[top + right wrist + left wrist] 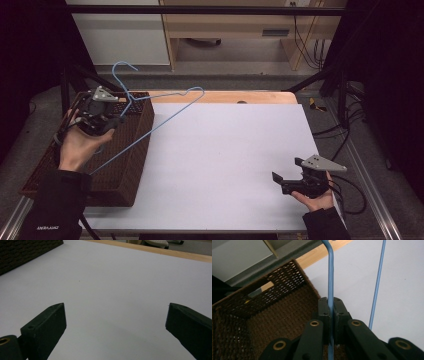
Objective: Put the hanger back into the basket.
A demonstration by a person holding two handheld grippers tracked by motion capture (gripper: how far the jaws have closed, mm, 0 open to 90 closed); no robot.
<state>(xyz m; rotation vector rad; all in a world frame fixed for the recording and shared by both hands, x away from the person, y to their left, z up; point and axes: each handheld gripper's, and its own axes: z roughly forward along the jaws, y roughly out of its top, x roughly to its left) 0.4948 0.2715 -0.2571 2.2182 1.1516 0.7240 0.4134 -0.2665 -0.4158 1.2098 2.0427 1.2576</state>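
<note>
The left tongs are clamped on one wire of a blue wire hanger, held in the air above the brown wicker basket at the tabletop's left edge. The hanger's far corner reaches out over the white surface, and its hook points up and away. The right tongs sit wide apart and empty, low over the bare tabletop near the person's side. By the look of it, the hanger is lifted but not yet set down anywhere.
</note>
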